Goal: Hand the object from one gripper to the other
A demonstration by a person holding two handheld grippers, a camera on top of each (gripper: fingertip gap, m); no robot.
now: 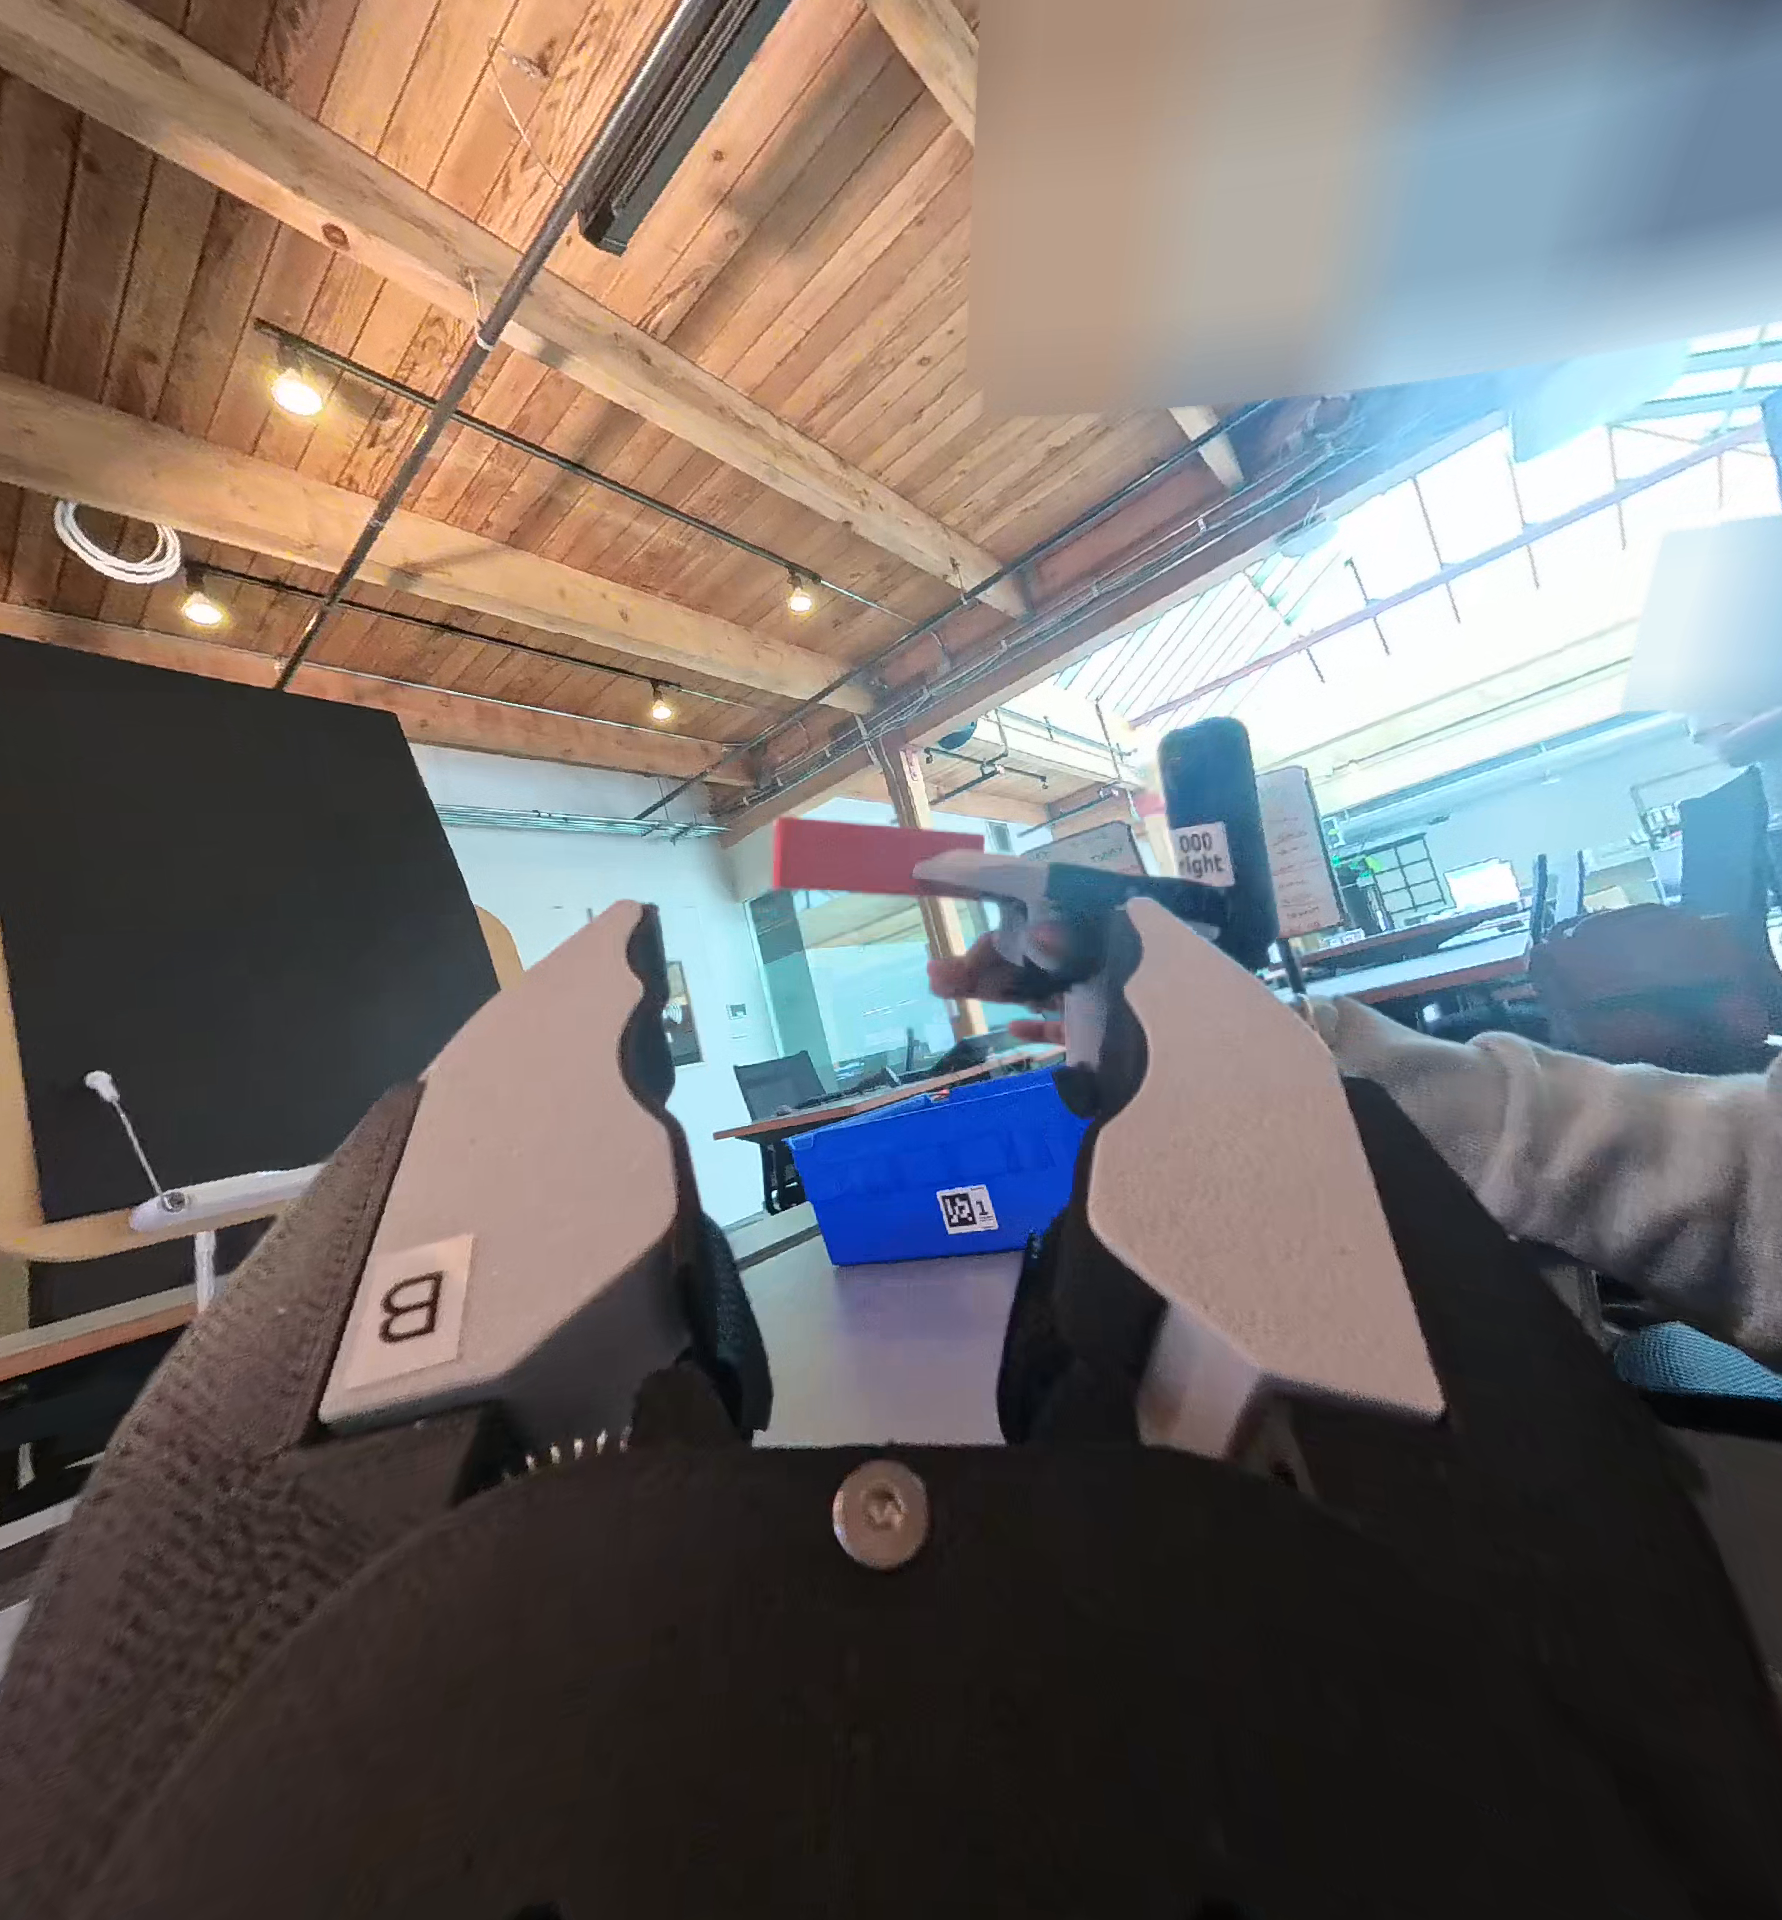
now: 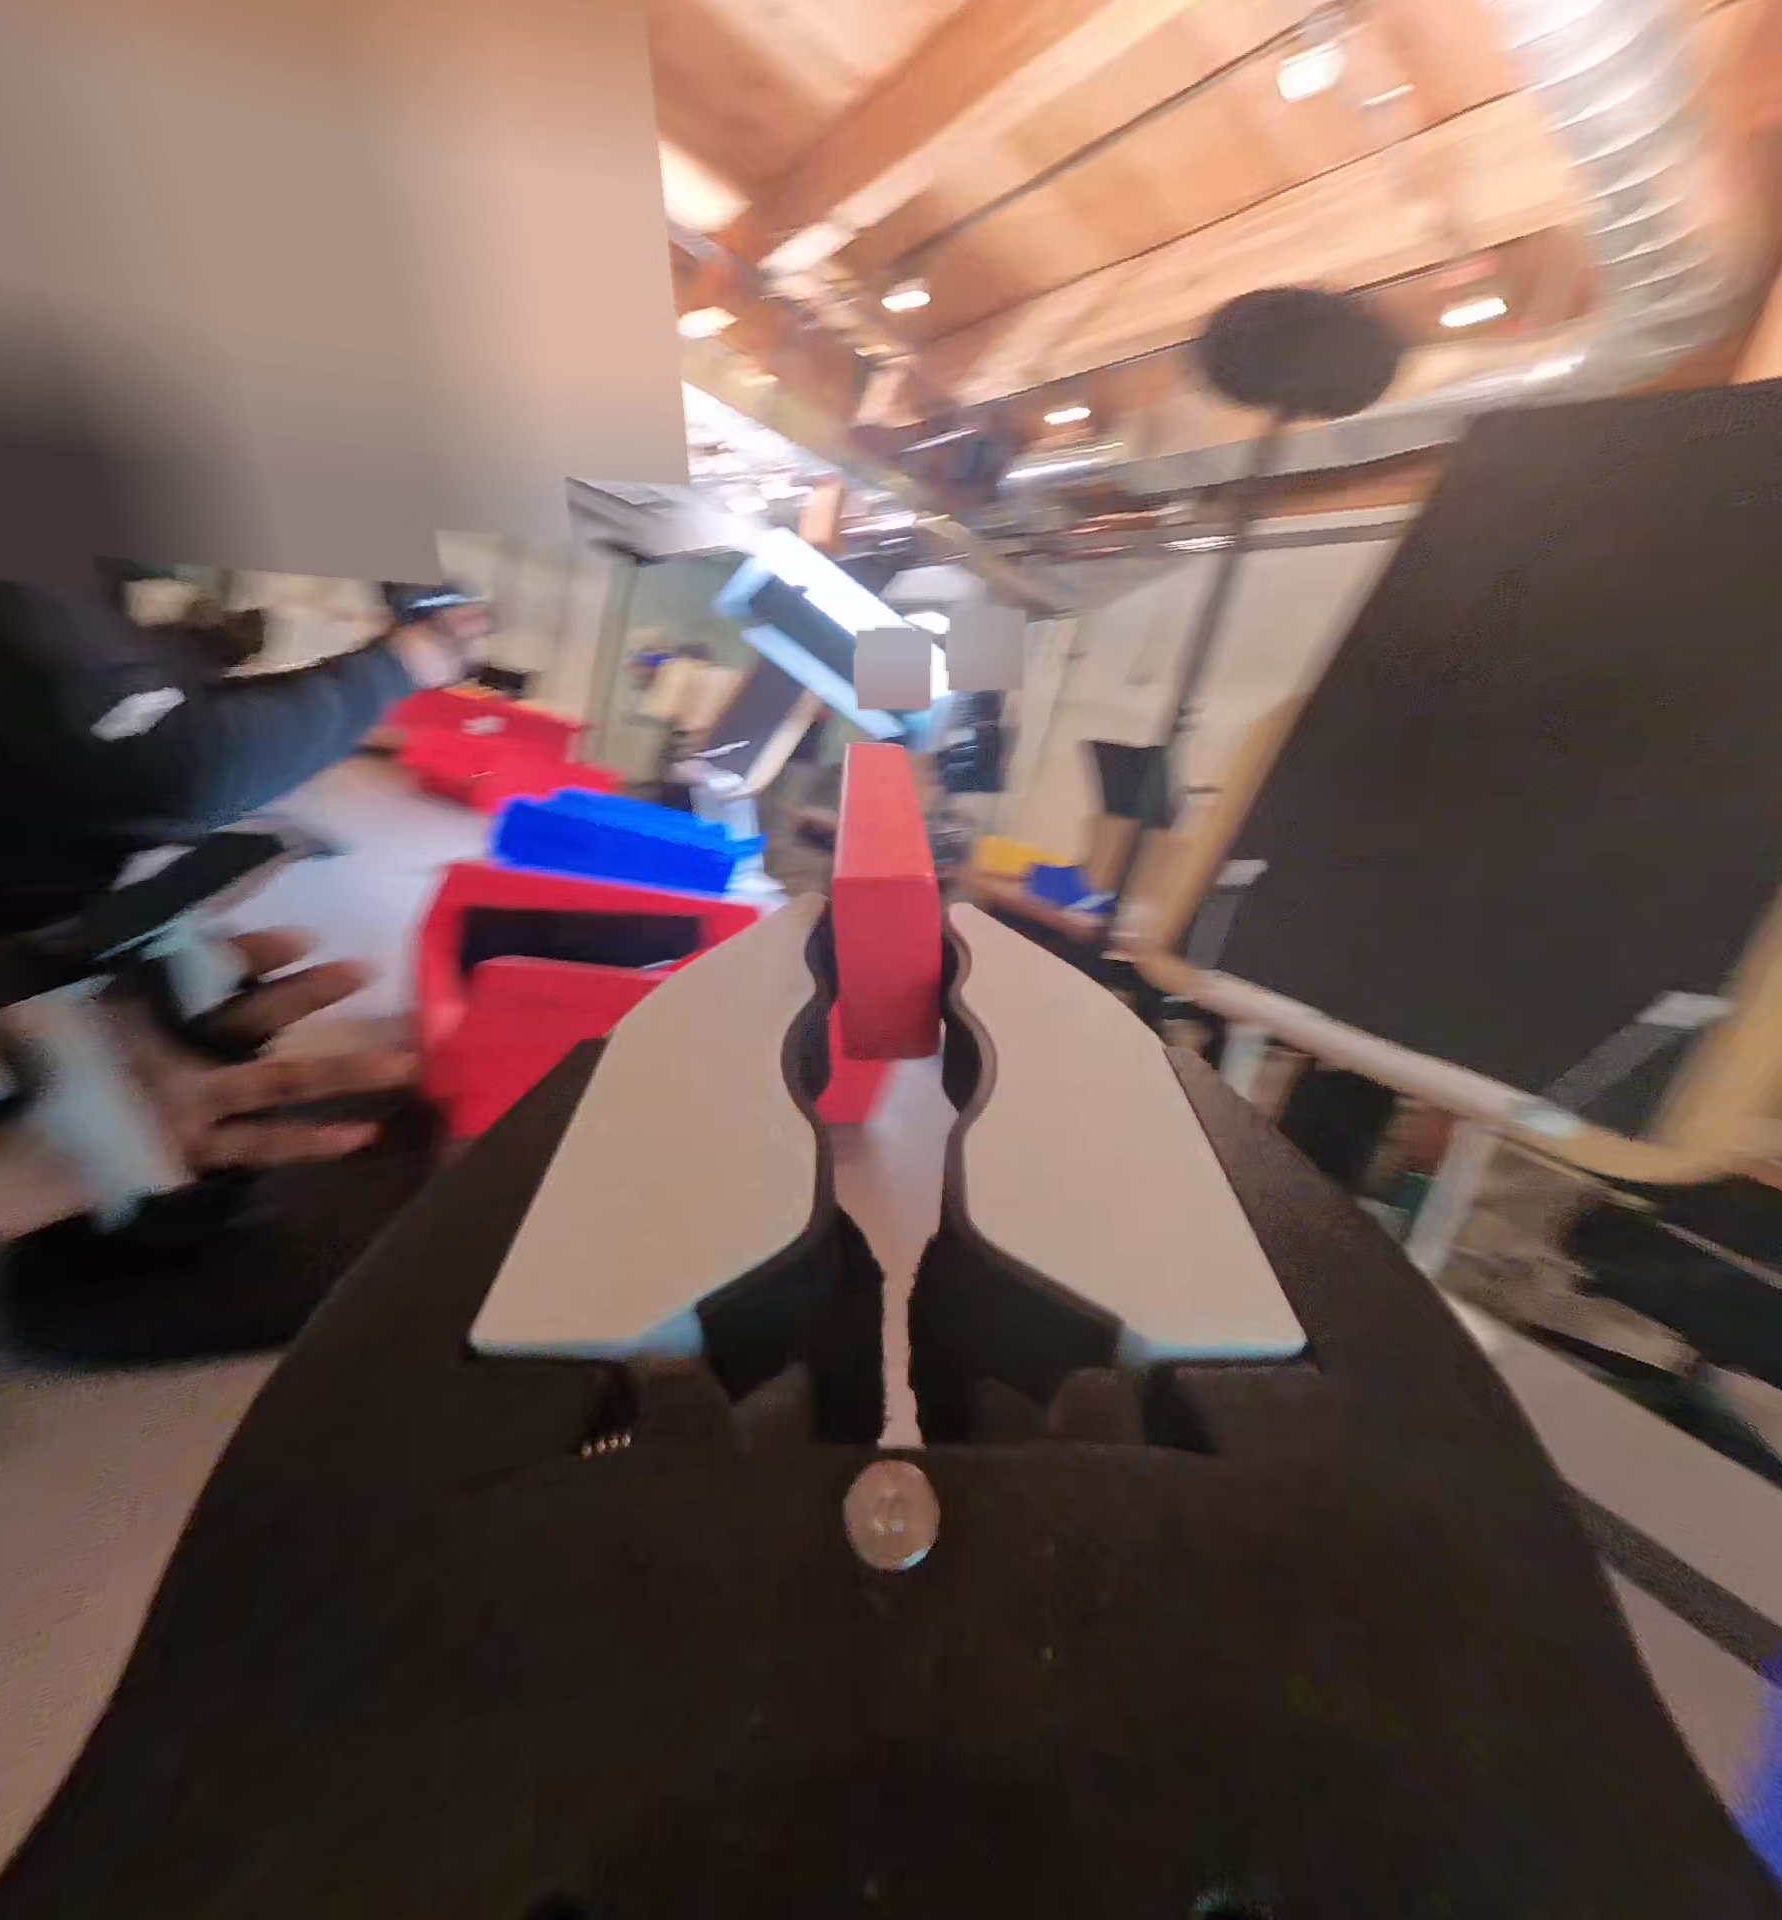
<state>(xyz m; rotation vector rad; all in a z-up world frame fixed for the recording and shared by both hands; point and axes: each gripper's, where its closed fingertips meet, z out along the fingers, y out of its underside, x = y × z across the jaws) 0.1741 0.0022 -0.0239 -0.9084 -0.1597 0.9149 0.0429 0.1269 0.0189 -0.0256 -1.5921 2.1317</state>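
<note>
A red rectangular block point(image 2: 885, 914) stands upright between the fingertips of my right gripper point(image 2: 885, 935), which is shut on it. In the left wrist view the same red block point(image 1: 856, 854) is held up in the air by the right gripper point(image 1: 954, 875), ahead and a little to the right, with a hand in a grey sleeve behind it. My left gripper point(image 1: 887, 925) is open and empty, its fingers spread wide, below and short of the block. The right wrist view is motion-blurred.
A blue bin point(image 1: 928, 1174) sits on the grey table point(image 1: 876, 1340) ahead of the left gripper. A black panel point(image 1: 201, 914) stands at left. In the right wrist view, a red bin point(image 2: 554, 997), a blue bin point(image 2: 617, 842) and the hand on the left gripper point(image 2: 243, 1049) lie at left. Tip to tip, the grippers are about 20 cm apart.
</note>
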